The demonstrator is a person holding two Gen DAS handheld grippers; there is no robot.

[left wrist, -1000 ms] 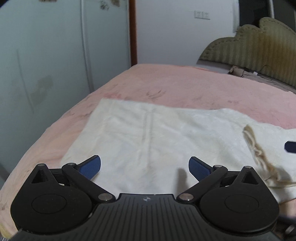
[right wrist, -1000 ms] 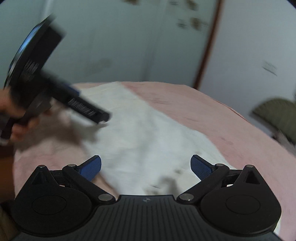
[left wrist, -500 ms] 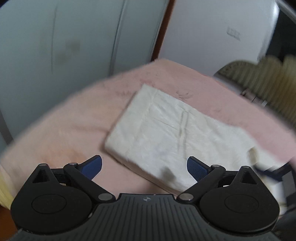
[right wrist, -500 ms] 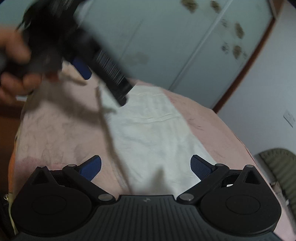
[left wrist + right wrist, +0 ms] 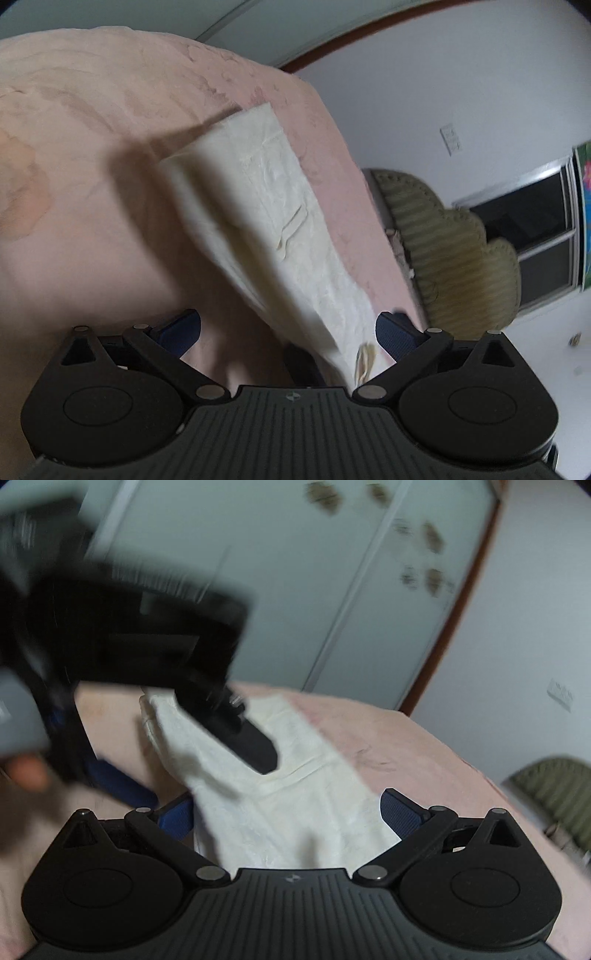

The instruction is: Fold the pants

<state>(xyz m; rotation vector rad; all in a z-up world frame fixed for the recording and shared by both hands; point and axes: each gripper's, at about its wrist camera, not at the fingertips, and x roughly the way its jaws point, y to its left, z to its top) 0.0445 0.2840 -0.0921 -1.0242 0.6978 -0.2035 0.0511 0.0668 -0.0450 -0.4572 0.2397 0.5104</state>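
Hovering over a pink-covered bed (image 5: pixel 92 155), we hold our left gripper (image 5: pixel 288 332) and right gripper (image 5: pixel 286 812) with jaws spread wide and nothing between them. The cream pants (image 5: pixel 266 206) lie flat on the bedspread as a long, narrow strip that looks already doubled lengthwise, running away from the left gripper toward the far edge of the bed. The near end, with a frayed tan drawstring (image 5: pixel 365 363), sits just ahead of the left gripper's right finger. From the right wrist view the pants (image 5: pixel 295 805) pass straight between the blue fingertips (image 5: pixel 400 812), with the blurred left gripper (image 5: pixel 122 635) crossing above the cloth's far end.

The risk, as we judge it, is a crooked fold: both views are smeared by motion, and a hurried pinch could take only the top layer, so that the lower one drags and the strip skews. The two tools are also near each other over the same cloth and could collide. The soft bedspread may bunch into the jaws along with the pants.
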